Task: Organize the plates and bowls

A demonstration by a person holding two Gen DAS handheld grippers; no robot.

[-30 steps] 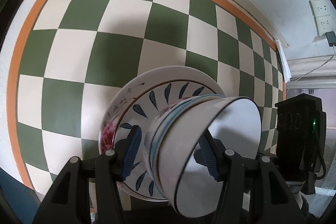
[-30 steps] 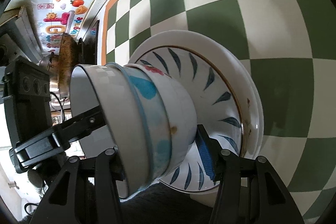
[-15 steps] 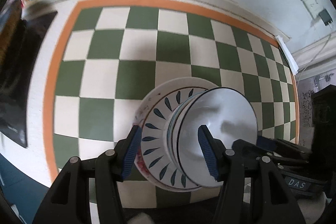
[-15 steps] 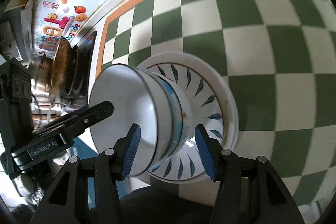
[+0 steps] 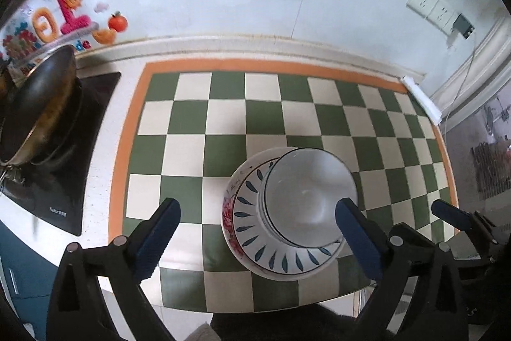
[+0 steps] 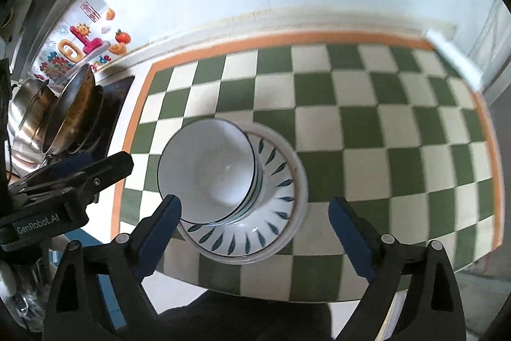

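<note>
Both grippers, left (image 5: 257, 234) and right (image 6: 255, 232), jaws just opening, empty; stacked bowls (image 6: 207, 174) sitting off-centre on plates (image 6: 281, 213), risking tipping.

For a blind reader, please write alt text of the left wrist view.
Stacked white bowls sit on stacked plates on a green-and-white checked mat. The open left hand-held gripper hangs above them, holding nothing. A pan stands at the left on a black cooktop.
</note>
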